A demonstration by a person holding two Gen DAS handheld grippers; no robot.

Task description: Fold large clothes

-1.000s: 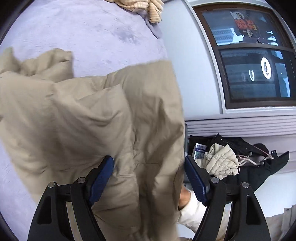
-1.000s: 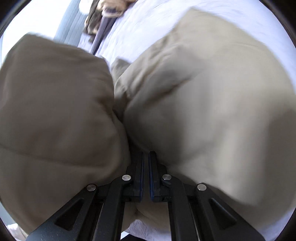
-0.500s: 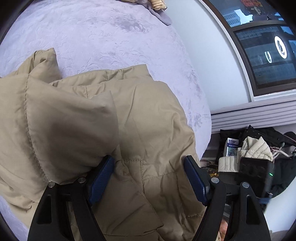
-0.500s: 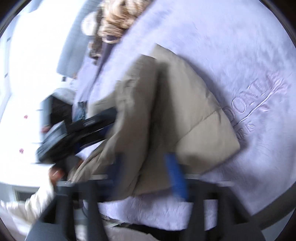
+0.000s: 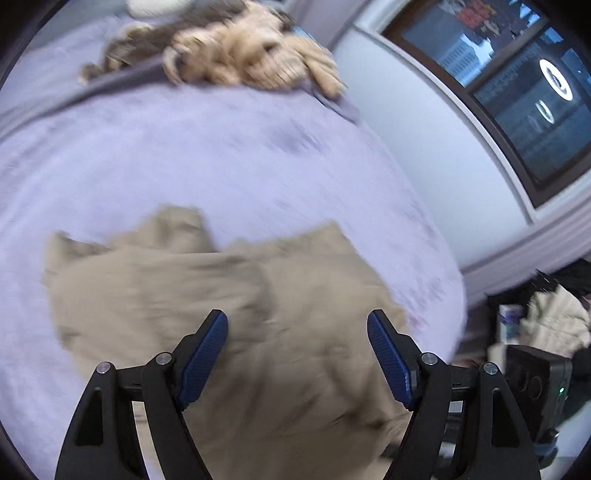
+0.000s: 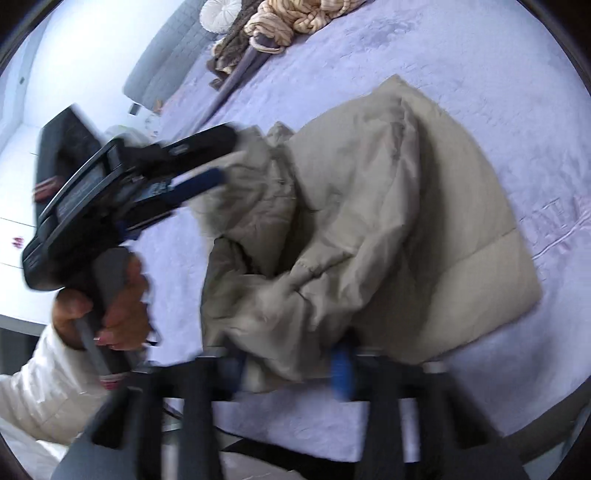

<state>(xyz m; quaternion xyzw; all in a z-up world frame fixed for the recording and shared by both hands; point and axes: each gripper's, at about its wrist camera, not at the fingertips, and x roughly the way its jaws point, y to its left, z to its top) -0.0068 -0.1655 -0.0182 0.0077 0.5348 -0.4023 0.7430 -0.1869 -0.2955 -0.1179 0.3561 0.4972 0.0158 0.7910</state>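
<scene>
Lavender bed; window left view only; jacket bundled.

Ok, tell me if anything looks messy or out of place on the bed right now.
The tan puffer jacket is not a neat fold: its near end is bunched and rumpled, while the far end lies flat on the lilac bedspread. Both the left hand-held gripper and right hand-held gripper are open. A knitted blanket lies heaped by the headboard.
</scene>
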